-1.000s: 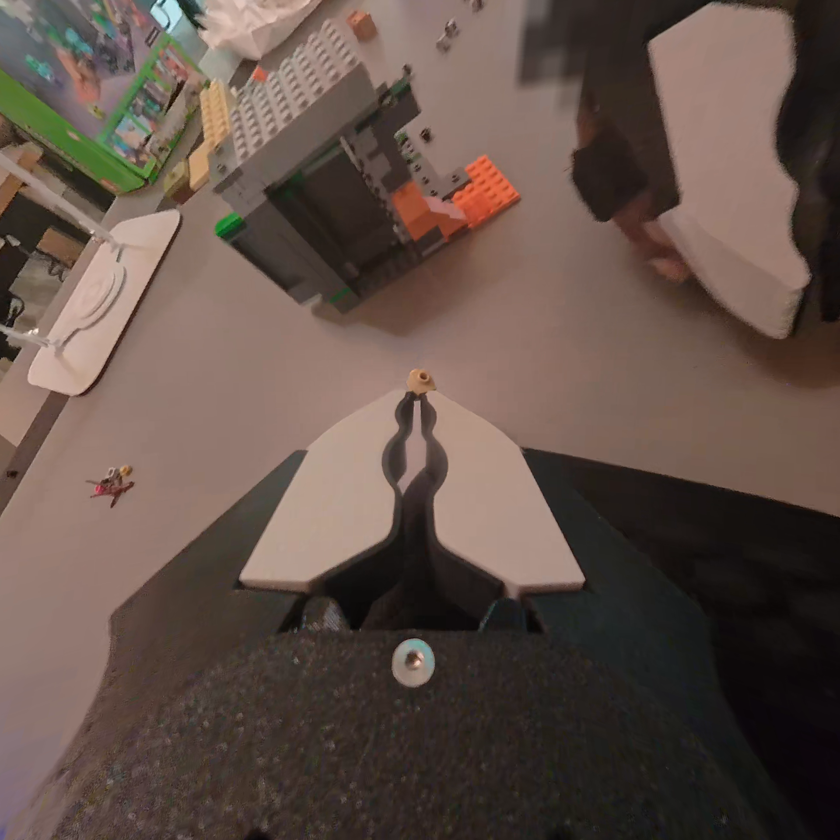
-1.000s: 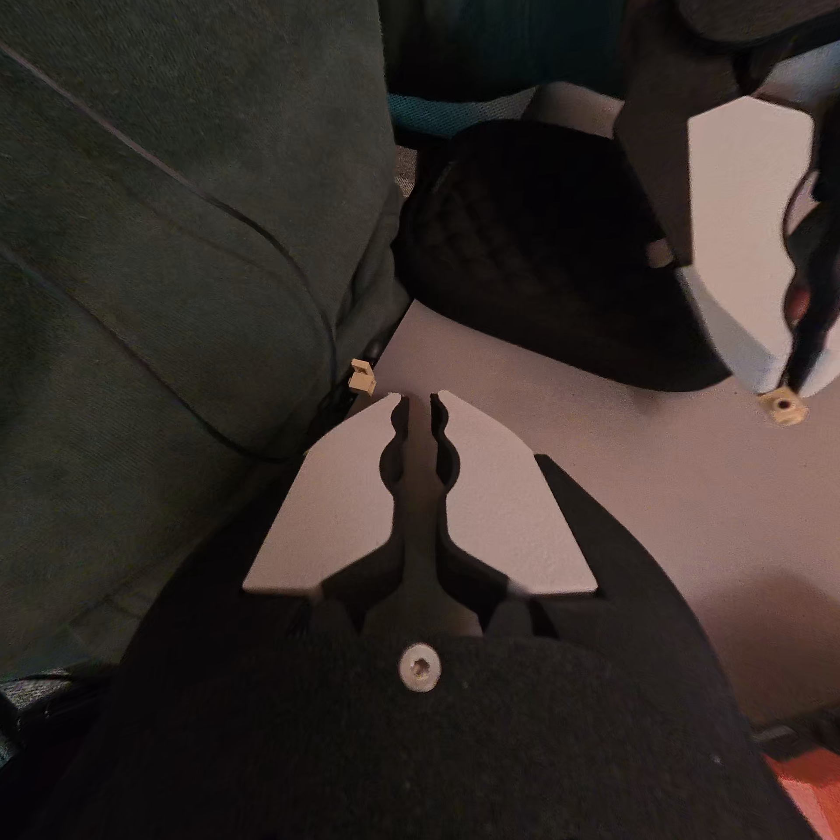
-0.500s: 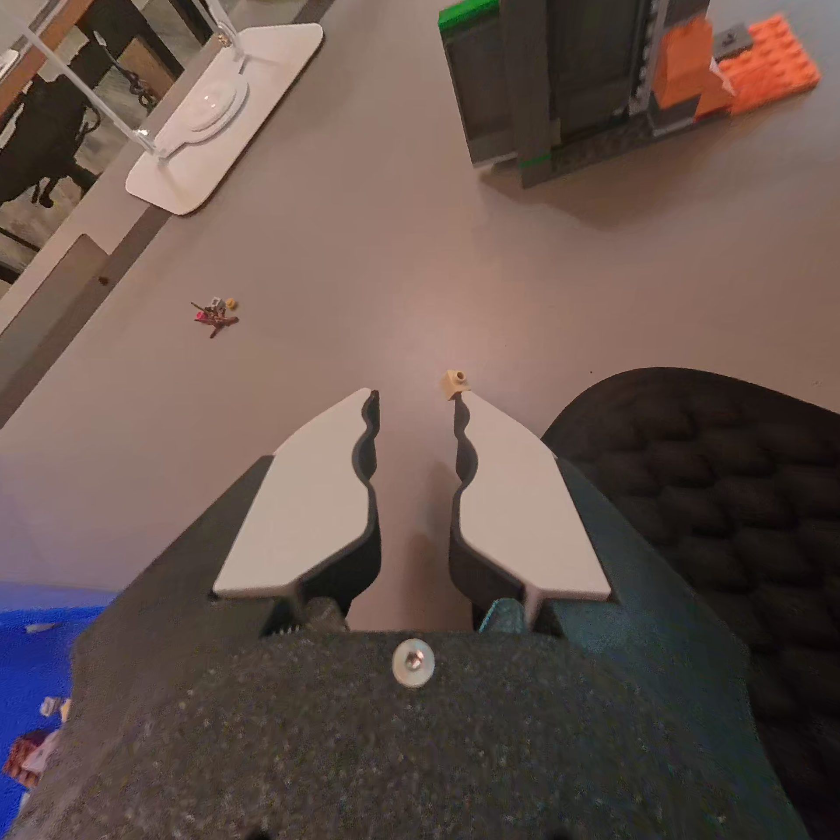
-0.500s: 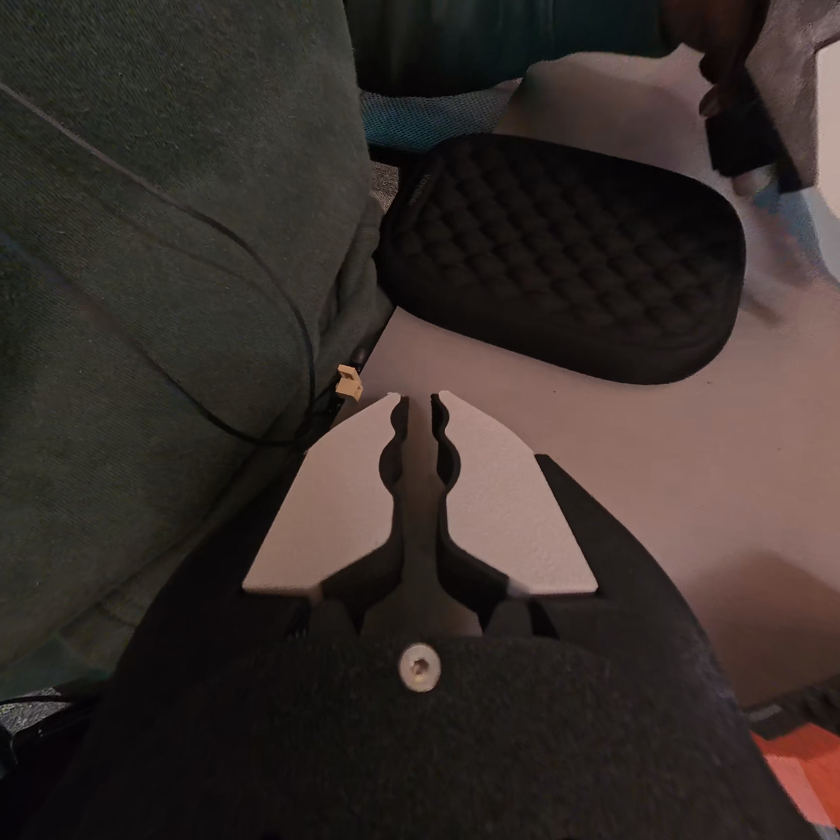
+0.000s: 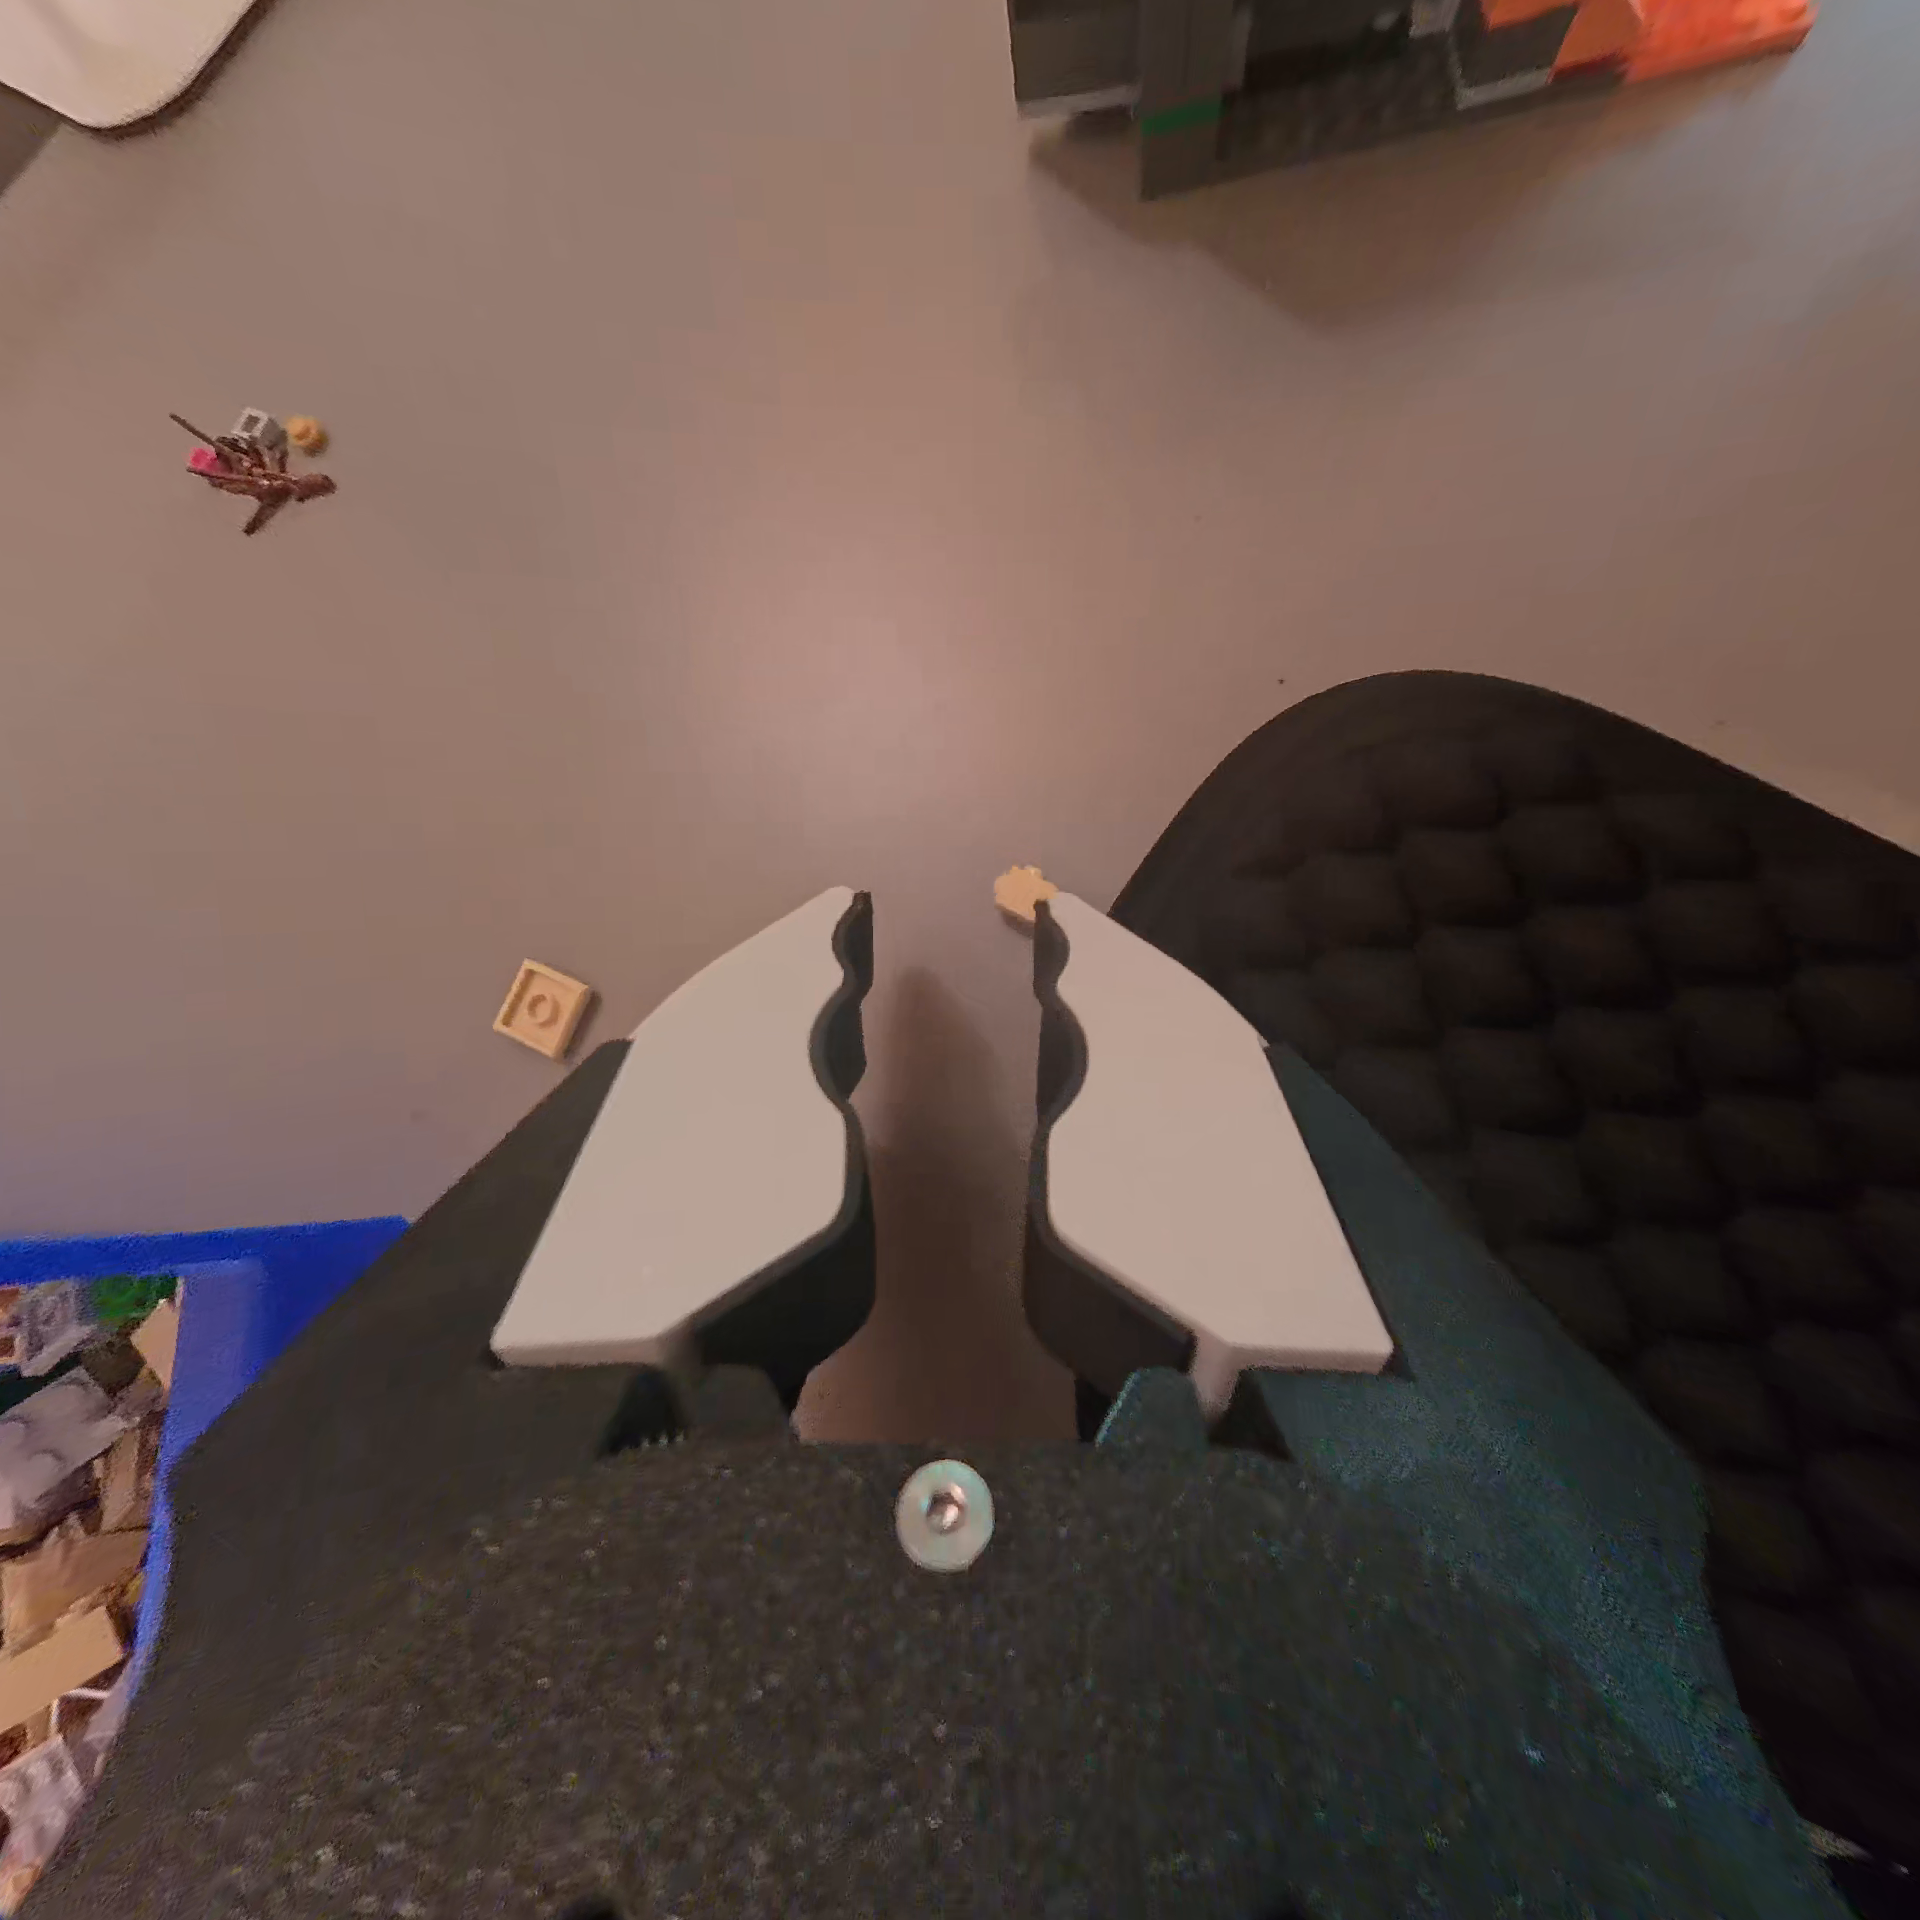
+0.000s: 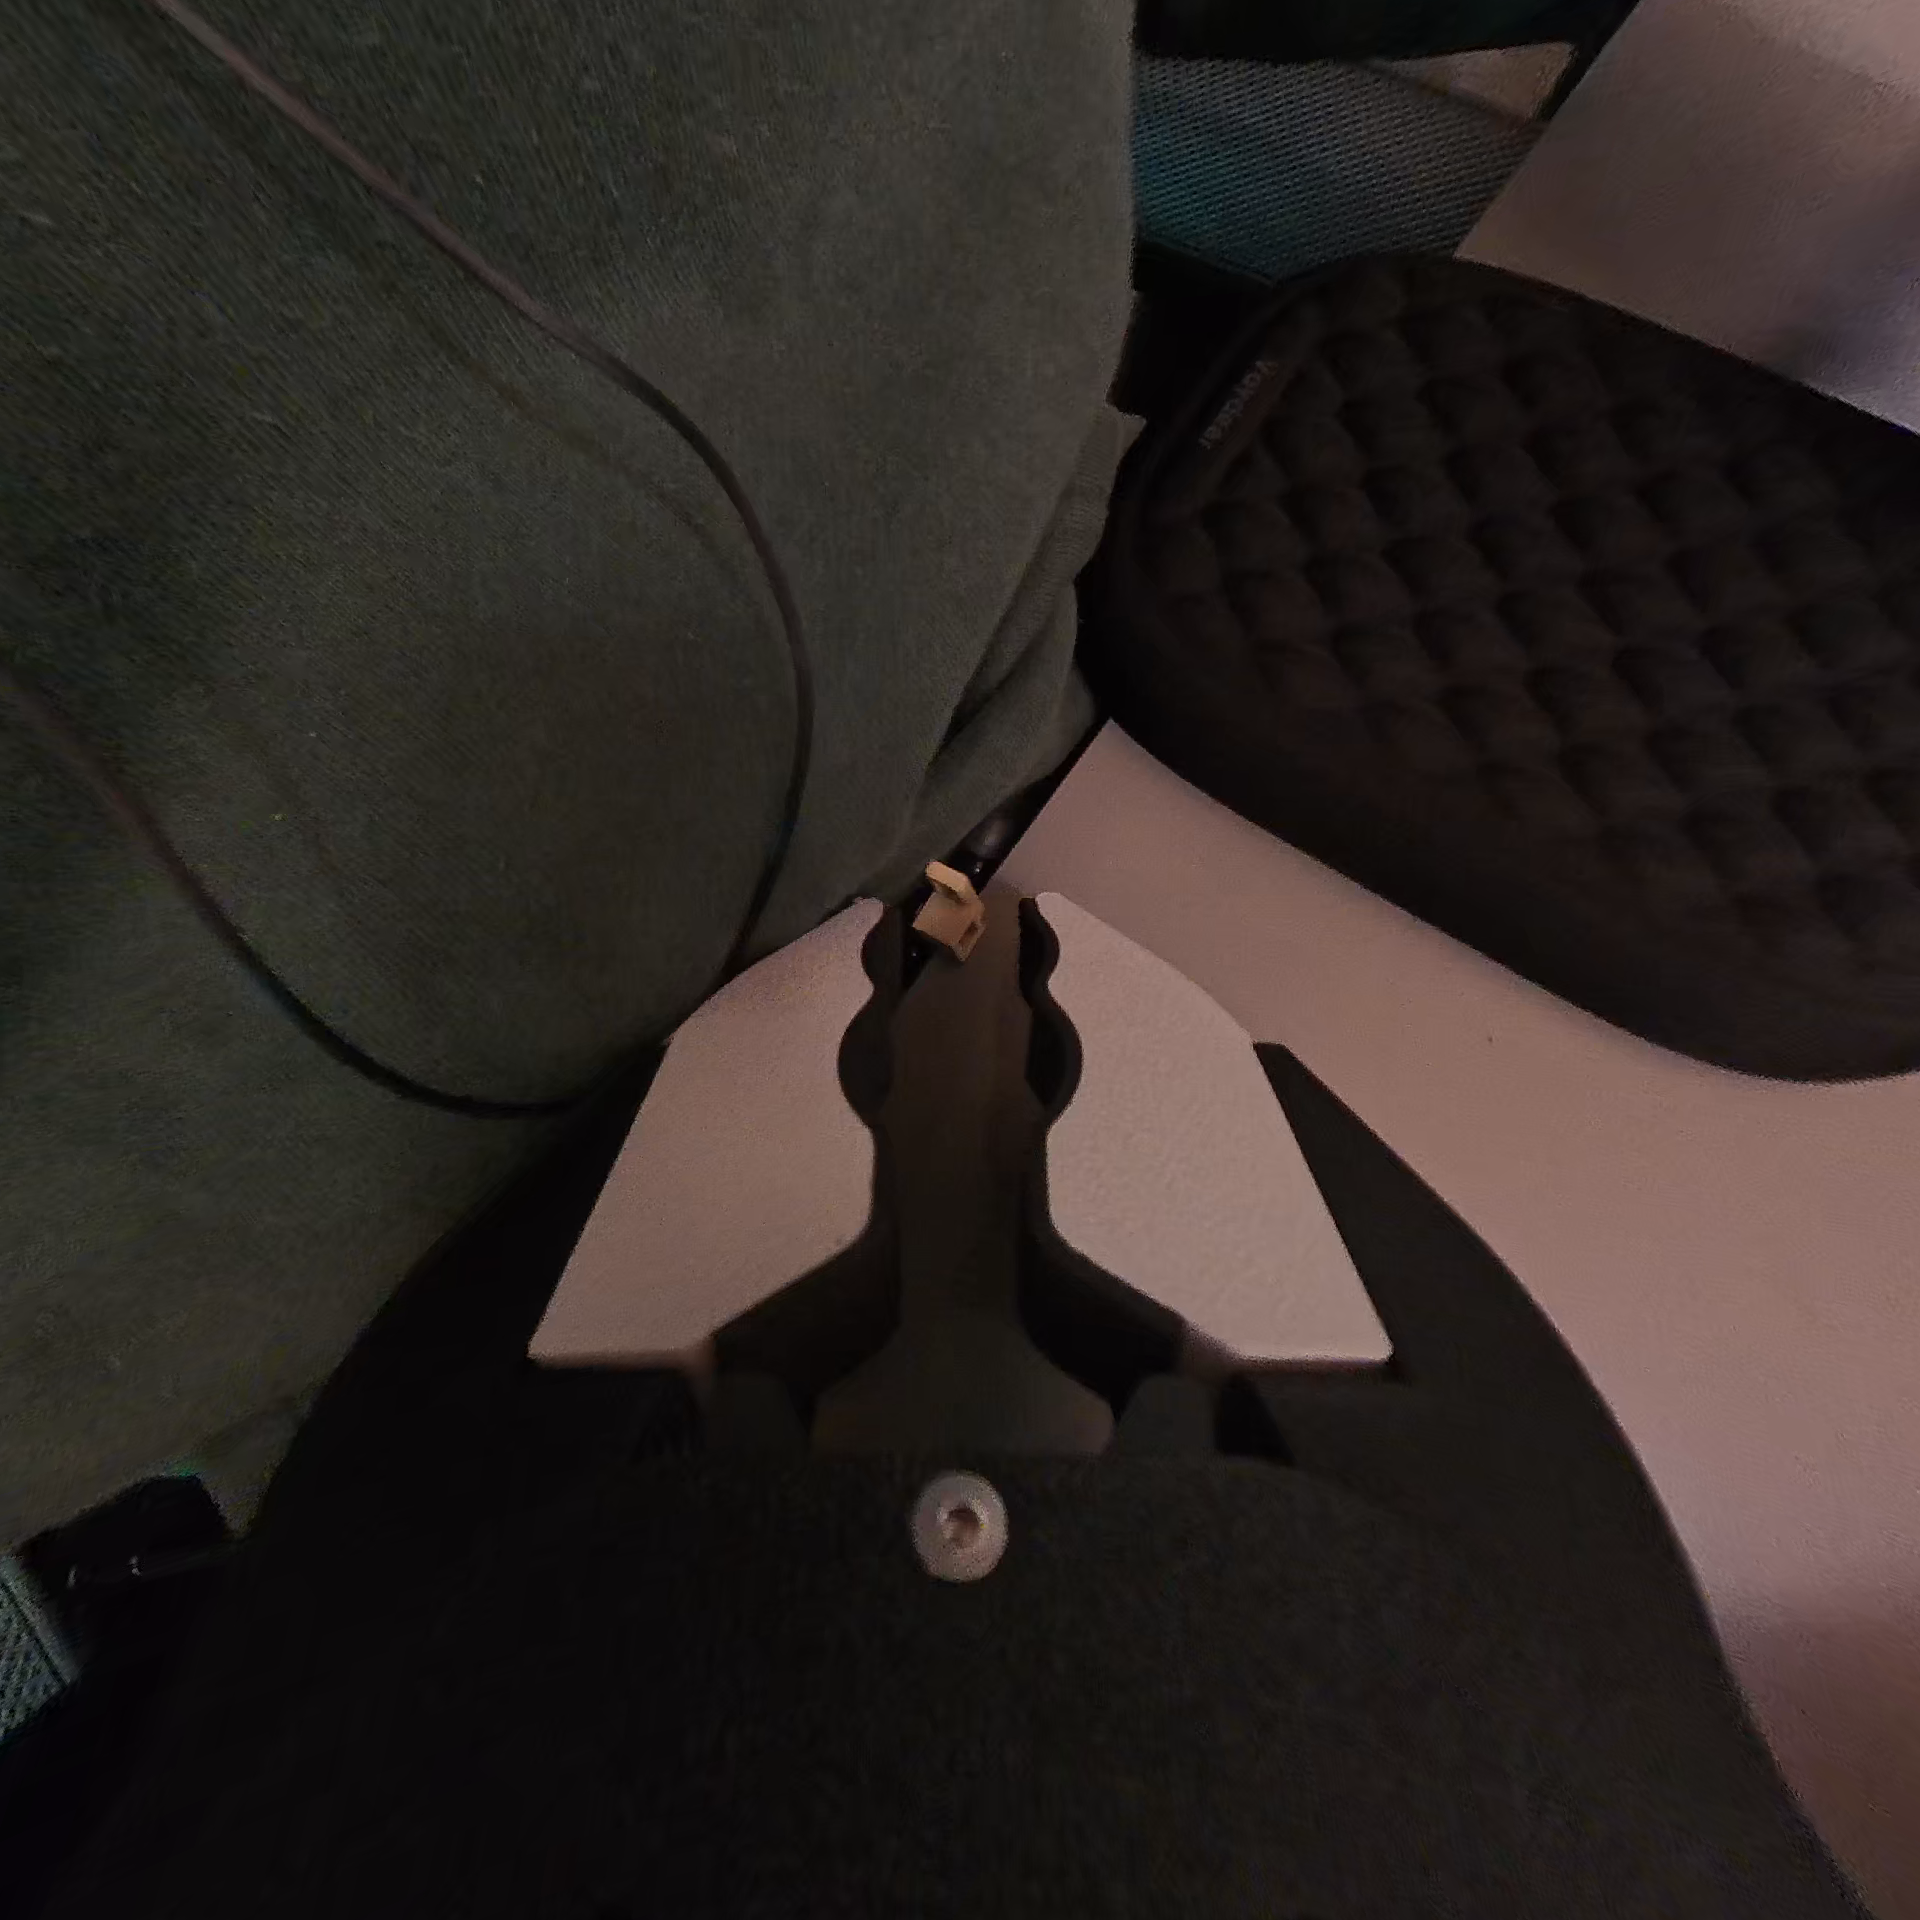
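My left gripper (image 5: 948, 909) is open over the grey table (image 5: 831, 520). A small tan stud piece (image 5: 1023, 891) sits right at the tip of its right finger; I cannot tell whether it clings to the finger or lies on the table. A tan square tile (image 5: 542, 1008) lies flat just left of the left finger. My right gripper (image 6: 953, 912) is open at the table's near edge, with a small tan clip-shaped piece (image 6: 948, 914) between its fingertips, not clamped.
A grey and orange brick building (image 5: 1351, 83) stands at the far side. A black quilted pad lies at the right (image 5: 1558, 1091) and shows in the right wrist view (image 6: 1507, 675). A cluster of tiny pieces (image 5: 255, 462), a blue bin (image 5: 208, 1257), a person's green clothing (image 6: 416, 520).
My left gripper was shut on the tan stud piece; it has opened and drawn back toward the table's near side. My right gripper has opened wider and moved so the tan clip piece is between its tips.
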A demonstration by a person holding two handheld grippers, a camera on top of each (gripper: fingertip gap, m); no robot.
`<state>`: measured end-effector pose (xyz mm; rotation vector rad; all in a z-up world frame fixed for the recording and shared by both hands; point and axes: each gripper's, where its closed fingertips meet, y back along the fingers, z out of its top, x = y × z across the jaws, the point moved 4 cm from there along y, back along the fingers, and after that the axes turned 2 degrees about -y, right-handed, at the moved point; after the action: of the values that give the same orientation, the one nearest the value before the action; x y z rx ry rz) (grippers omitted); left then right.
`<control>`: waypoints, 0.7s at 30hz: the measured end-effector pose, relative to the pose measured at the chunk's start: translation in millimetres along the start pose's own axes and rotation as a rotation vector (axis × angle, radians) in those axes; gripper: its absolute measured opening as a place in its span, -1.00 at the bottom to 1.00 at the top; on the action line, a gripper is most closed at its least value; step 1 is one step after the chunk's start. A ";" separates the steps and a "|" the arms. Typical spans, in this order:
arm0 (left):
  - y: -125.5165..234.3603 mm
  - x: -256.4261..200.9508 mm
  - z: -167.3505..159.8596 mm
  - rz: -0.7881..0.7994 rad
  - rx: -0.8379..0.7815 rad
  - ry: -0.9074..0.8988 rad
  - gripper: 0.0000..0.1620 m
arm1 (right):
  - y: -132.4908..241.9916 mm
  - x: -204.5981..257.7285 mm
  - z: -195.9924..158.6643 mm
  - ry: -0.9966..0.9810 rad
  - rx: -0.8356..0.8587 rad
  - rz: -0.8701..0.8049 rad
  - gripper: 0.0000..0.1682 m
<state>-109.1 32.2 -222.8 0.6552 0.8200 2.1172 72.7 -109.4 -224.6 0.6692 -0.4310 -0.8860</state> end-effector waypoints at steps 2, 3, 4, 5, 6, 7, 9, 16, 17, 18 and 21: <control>2.4 0.6 0.0 0.007 -0.009 -0.001 -0.63 | -3.3 0.7 2.3 0.026 0.011 0.016 -0.73; 3.4 0.9 0.2 0.014 -0.012 -0.003 -0.62 | -5.1 1.0 3.2 0.039 0.022 0.024 -0.72; 4.4 1.1 0.3 0.018 -0.015 -0.004 -0.62 | -6.6 1.1 3.9 0.055 0.032 0.029 -0.73; 5.6 1.5 0.8 0.027 -0.021 -0.004 -0.62 | -7.8 1.1 4.3 0.073 0.042 0.028 -0.76; 7.2 2.3 1.4 0.038 -0.028 -0.006 -0.62 | -8.9 1.3 4.5 0.093 0.048 0.024 -0.82; 9.2 2.6 2.4 0.047 -0.038 -0.007 -0.62 | -9.7 2.3 4.7 0.110 0.050 0.021 -0.90; 14.5 2.7 5.5 0.062 -0.067 -0.006 -0.63 | -9.6 3.4 4.3 0.119 0.051 0.007 -0.97; 31.6 -6.7 20.8 0.064 -0.186 -0.013 -0.67 | 20.8 -5.5 9.9 0.026 -0.136 -0.119 -0.97; 33.5 -11.6 25.3 0.043 -0.214 -0.013 -0.67 | 27.6 -9.3 10.6 0.017 -0.167 -0.161 -0.97; 35.1 -18.8 31.2 0.008 -0.248 -0.012 -0.67 | 35.4 -13.9 12.2 0.009 -0.208 -0.210 -0.97; 40.3 -47.5 53.0 -0.141 -0.373 0.004 -0.67 | 64.3 -28.7 20.9 -0.015 -0.393 -0.389 -0.97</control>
<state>-64.7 -8.1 -167.0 0.3832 0.4399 2.0667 80.0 -64.1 -167.2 0.3866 -0.1295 -1.3032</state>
